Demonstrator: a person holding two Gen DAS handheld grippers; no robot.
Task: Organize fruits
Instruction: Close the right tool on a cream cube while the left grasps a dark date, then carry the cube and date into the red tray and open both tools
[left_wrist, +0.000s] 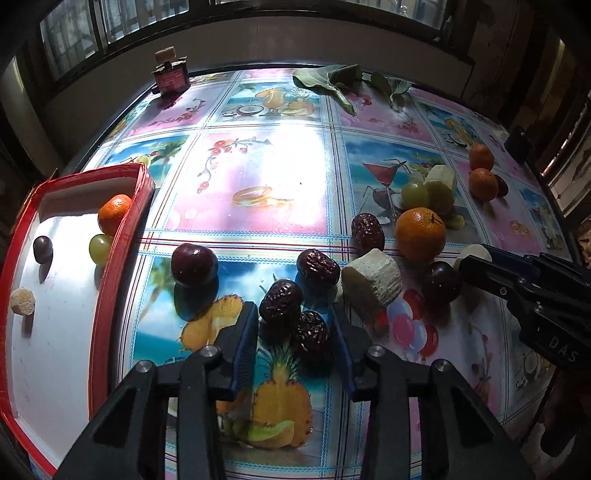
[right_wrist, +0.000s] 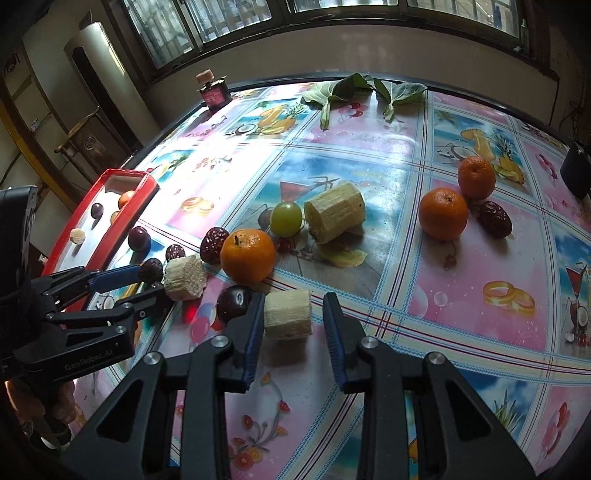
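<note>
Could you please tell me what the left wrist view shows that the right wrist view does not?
Only the left wrist view: two dates between the left gripper's jaws; the right view shows just one there. Only the right wrist view: a tall white appliance in the room's corner. Both: the red tray, the green leaves, and the sugarcane piece between the right gripper's jaws.

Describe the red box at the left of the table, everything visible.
The red box is a shallow rectangular tray, cardboard by the look, with glossy red walls and a white floor. It lies flat and open at the left edge of the table. Inside are a mandarin and a green grape by one long wall, a dark round fruit and a pale sugarcane chunk.
</note>
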